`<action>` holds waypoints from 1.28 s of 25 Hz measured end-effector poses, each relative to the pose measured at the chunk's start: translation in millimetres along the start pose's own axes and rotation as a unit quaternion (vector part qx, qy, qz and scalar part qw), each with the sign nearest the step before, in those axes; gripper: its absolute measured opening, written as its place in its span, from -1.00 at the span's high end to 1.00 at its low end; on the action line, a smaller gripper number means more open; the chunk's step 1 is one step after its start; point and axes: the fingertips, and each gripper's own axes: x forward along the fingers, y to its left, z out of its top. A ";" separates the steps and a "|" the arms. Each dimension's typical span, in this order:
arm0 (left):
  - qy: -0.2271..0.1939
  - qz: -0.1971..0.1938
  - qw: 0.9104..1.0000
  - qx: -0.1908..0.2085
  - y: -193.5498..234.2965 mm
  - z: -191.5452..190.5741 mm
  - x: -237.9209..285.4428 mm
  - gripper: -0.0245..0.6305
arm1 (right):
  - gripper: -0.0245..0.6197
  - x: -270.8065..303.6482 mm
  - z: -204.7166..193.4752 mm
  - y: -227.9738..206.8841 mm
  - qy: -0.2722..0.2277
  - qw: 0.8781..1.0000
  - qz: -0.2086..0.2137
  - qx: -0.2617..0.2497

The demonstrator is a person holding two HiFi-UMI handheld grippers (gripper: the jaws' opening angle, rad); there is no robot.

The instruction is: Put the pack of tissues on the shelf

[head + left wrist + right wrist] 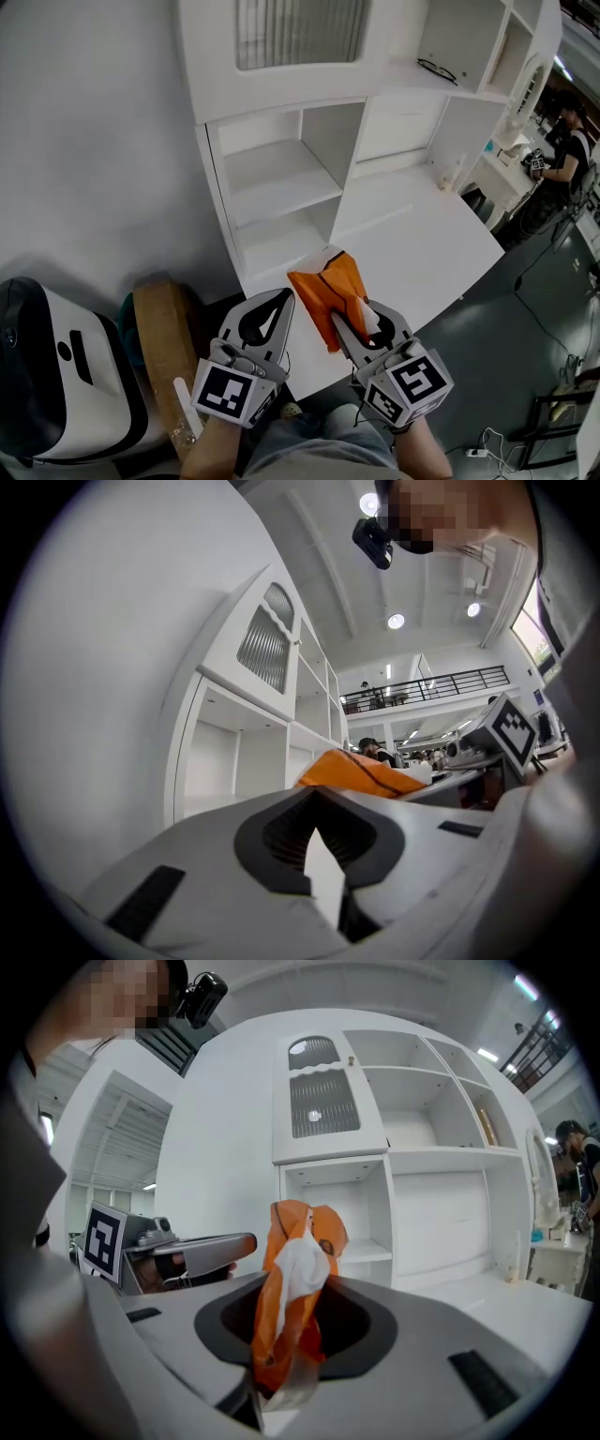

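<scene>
Tissue pack [323,286] in orange wrap clamped in right tool [340,323] lower centre, left tool [285,295] closed, empty, white shelf [281,183] above

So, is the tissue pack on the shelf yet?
No. The tissue pack is clamped in the right hand-held gripper, out in front of the shelf.

A tall white shelf unit [281,183] with open compartments stands joined to a flat white desk top [422,244]. A pair of dark-rimmed glasses [438,71] lies on an upper ledge, and a small pale bottle [454,174] stands at the desk's back edge.
</scene>
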 end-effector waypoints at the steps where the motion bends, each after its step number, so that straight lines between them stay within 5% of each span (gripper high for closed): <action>1: -0.006 -0.001 1.000 0.000 0.9 0.7 0.4 0.83 | 0.53 0.0 -0.2 0.1 0.001 1.000 -0.002 -0.001; 13: 0.020 0.007 1.000 -0.008 8.5 -8.0 2.6 0.83 | 0.53 14.4 3.5 -10.7 0.003 1.000 0.000 -0.003; 32: 0.012 0.079 0.997 -0.001 44.0 -4.7 41.1 0.83 | 0.53 70.2 25.9 -52.2 0.011 0.998 0.062 -0.019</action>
